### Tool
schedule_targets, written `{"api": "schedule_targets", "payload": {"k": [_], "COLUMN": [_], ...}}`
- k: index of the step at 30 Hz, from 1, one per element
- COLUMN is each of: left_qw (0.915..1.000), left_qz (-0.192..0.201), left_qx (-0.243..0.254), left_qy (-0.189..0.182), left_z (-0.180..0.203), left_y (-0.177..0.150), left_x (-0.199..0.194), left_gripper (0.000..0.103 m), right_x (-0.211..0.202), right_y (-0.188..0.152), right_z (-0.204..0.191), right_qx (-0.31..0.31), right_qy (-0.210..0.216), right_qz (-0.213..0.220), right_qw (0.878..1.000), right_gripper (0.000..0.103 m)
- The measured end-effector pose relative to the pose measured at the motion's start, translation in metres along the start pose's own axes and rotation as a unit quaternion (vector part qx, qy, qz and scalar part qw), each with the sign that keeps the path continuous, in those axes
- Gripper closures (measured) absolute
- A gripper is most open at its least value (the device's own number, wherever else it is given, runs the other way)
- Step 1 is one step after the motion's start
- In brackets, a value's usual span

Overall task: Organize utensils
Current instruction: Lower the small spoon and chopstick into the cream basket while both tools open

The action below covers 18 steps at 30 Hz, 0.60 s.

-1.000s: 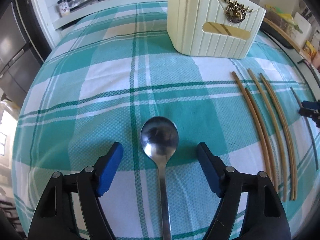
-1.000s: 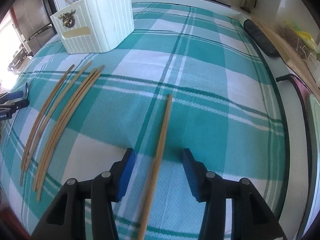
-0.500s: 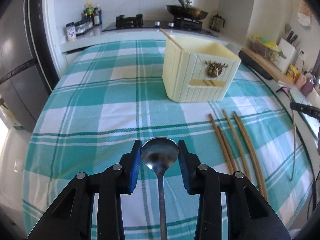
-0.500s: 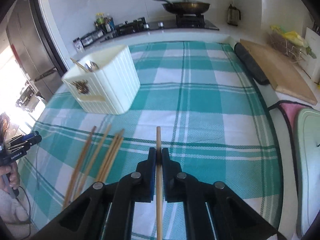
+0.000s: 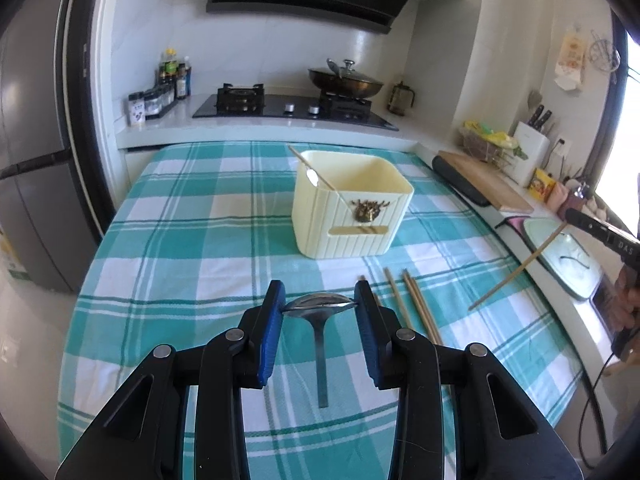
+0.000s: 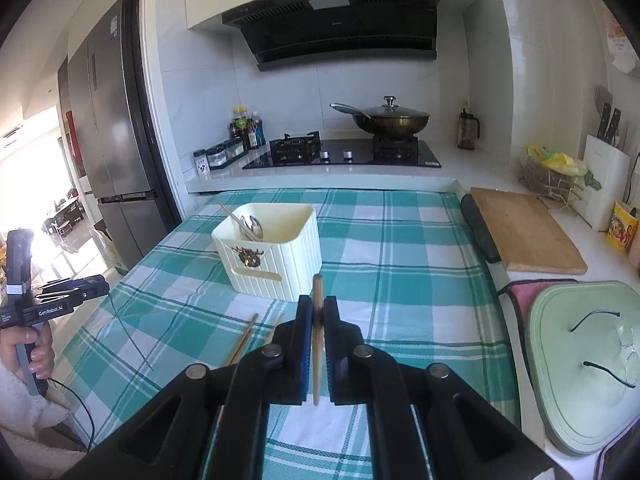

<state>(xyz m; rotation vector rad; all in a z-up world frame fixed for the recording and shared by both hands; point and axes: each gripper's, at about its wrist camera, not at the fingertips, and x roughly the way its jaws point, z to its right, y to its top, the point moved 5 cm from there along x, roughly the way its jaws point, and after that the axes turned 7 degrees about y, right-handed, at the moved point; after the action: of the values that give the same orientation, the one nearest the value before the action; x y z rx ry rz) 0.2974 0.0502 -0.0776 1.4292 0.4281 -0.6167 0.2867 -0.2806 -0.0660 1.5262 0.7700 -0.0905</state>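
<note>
1. Left wrist view: showed a cream ribbed plastic bin [image 5: 349,216], square with rounded corners, standing on the teal-and-white checked tablecloth [image 5: 192,240]; bore a brass stag-head ornament [image 5: 366,209] above a slot handle on its front wall.
2. Held inside, leaning on the left rim: one shiny spoon bowl and one thin wooden stick [image 5: 310,169]; seen in the right wrist view as a metal spoon [image 6: 253,227] crossed by sticks in the near-left corner of the bin [image 6: 276,258].
3. Left gripper [image 5: 320,306]: narrowed onto a steel spoon [image 5: 319,307], blue pads pressed on both edges of the bowl, which lay edge-on between them; flat handle hung down toward the camera, lifted clear of the cloth, in front of the bin.
4. Right gripper [image 6: 318,314]: pinched almost fully together on a single wooden chopstick [image 6: 317,336], round-tipped and smooth, gripped near its middle, upper end poking out ahead of the pads toward the bin; seen from the left wrist view as a slanted stick [image 5: 516,270] raised above the table's right edge.
5. Left on the cloth: several loose wooden chopsticks [image 5: 416,304], slim and straight, lying roughly parallel just right of the left gripper and near the bin's front.
6. Far right, off the cloth: a pale green lid-like board [image 6: 580,368] with wire loops, beside a bare wooden cutting board [image 6: 524,232].
</note>
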Motion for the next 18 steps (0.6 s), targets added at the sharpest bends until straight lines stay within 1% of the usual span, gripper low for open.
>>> {"api": "schedule_targets", "payload": {"k": [3, 8, 10, 14, 18], "left_qw": [1.0000, 0.9996, 0.9989, 0.9956, 0.9907], "left_qz": [-0.002, 0.019, 0.036, 0.089, 0.132], "left_qx": [0.002, -0.007, -0.013, -0.020, -0.032], "left_qy": [-0.007, -0.022, -0.028, -0.022, -0.014], "left_z": [-0.001, -0.004, -0.004, 0.001, 0.008], "left_y": [0.012, 0.052, 0.078, 0.132, 0.174], "left_x": [-0.001, -0.011, -0.015, -0.019, -0.004], "left_gripper": [0.067, 0.067, 0.067, 0.067, 0.067], "right_x": [0.003, 0.014, 0.020, 0.029, 0.040], "right_y": [0.012, 0.043, 0.061, 0.103, 0.145], "right_z": [-0.003, -0.002, -0.002, -0.010, -0.024], "right_qx": [-0.001, -0.005, -0.008, -0.024, -0.045], "right_qy": [0.000, 0.002, 0.005, 0.011, 0.022], "right_qz": [0.011, 0.023, 0.031, 0.062, 0.105], "right_qw": [1.000, 1.000, 0.999, 0.998, 0.993], "right_gripper": [0.097, 0.097, 0.097, 0.097, 0.097]}}
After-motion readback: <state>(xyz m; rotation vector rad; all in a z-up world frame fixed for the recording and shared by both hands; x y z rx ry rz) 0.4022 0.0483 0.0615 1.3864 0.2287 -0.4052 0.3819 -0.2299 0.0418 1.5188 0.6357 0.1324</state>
